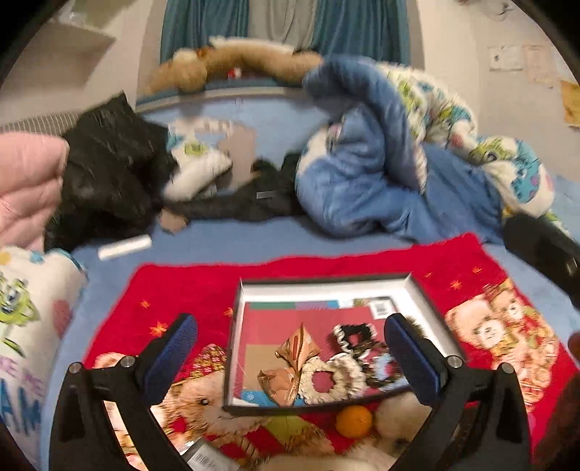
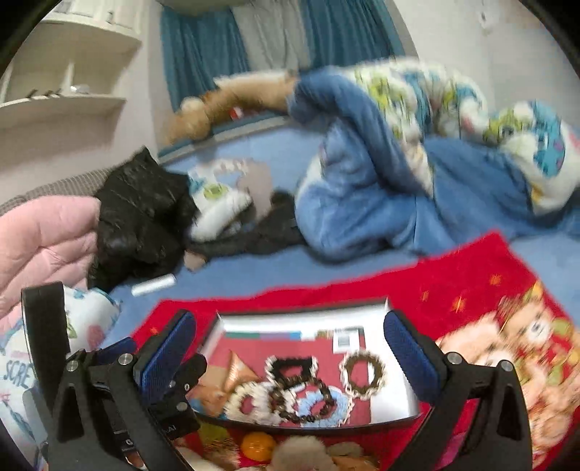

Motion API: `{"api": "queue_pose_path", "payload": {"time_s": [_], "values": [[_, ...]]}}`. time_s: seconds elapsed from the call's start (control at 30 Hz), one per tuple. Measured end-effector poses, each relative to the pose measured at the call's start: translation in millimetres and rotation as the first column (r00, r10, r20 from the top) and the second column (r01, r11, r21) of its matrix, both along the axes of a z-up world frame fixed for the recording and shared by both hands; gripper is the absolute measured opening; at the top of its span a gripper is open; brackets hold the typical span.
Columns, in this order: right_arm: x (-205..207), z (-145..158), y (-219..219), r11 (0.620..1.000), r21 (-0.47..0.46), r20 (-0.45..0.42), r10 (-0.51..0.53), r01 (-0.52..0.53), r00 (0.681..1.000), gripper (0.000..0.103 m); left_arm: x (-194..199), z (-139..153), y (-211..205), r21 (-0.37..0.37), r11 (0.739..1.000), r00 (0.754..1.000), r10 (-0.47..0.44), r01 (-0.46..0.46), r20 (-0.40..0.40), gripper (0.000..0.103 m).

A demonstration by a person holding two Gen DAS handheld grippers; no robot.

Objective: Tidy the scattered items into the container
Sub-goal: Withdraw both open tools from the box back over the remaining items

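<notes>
Left tongs [image 1: 290, 340] apart, empty, above shallow white-walled box [image 1: 326, 286] on the bed. Just near side of box: small orange ball [image 1: 353, 420], looks light, smooth, likely slippery; pinch across its middle. Beside it, cream fluffy pompom [image 1: 398, 413], soft, squashy. Right tongs [image 2: 290, 337] apart, empty.

A home bedroom — rumpled quilt [image 1: 366, 159], plush toy [image 1: 224, 61], teal curtains [image 1: 203, 29].

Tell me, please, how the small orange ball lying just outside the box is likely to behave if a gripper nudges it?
The orange ball looks round and smooth, so it would probably roll rather than slide. It lies on the soft red blanket, which may slow it. The box wall beside it would likely stop it on that side.
</notes>
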State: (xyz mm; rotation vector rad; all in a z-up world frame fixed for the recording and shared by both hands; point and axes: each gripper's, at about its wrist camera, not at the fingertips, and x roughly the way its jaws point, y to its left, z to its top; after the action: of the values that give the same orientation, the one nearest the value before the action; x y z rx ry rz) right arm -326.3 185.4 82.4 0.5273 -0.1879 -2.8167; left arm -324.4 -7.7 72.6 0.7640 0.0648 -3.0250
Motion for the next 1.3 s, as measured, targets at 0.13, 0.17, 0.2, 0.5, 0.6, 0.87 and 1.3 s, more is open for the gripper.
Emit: {"api": "queue_pose_path", "payload": {"time_s": [0.13,0.17,0.2,0.5,0.6,0.87,1.3], "values": [[47.6,46.3,-8.1,1.0,0.01,-0.085,0.001,0.0,0.996,0.103,59.3,45.3,2.6,-0.033,0.999,0.998,0.038,-0.039,-0.044,0.103],[62.1,56.6,-11.7,1.0,0.011,-0.089,0.017,-0.016,0.996,0.103,76.8,55.6,1.9,-0.025,0.999,0.998,0.04,-0.041,-0.058,0.103],[72.7,62.8,-14.4,0.999,0.015,-0.089,0.03,-0.029,0.996,0.103,97.3,66.5,0.5,-0.009,0.999,0.997,0.037,-0.037,-0.069,0.103],[210.2,91.9,-7.9,0.996,0.08,-0.119,0.04,-0.031,0.992,0.103,245.1,94.4,-12.0,0.065,0.998,0.999,0.014,-0.01,-0.053,0.103],[252.1,83.4,1.8,0.994,0.082,-0.12,0.078,-0.069,0.99,0.103,284.4,79.1,-9.0,0.084,0.996,0.998,-0.023,0.027,-0.051,0.103],[312.0,16.0,15.3,0.994,0.038,-0.148,0.111,-0.106,0.983,0.103,327.7,10.3,12.1,0.001,0.999,0.998,0.038,-0.038,-0.055,0.103],[281.3,-83.9,31.8,1.0,-0.013,0.055,0.023,-0.023,0.998,0.103,303.9,-75.2,10.0,0.034,0.999,1.0,0.021,-0.021,-0.02,0.103]]}}
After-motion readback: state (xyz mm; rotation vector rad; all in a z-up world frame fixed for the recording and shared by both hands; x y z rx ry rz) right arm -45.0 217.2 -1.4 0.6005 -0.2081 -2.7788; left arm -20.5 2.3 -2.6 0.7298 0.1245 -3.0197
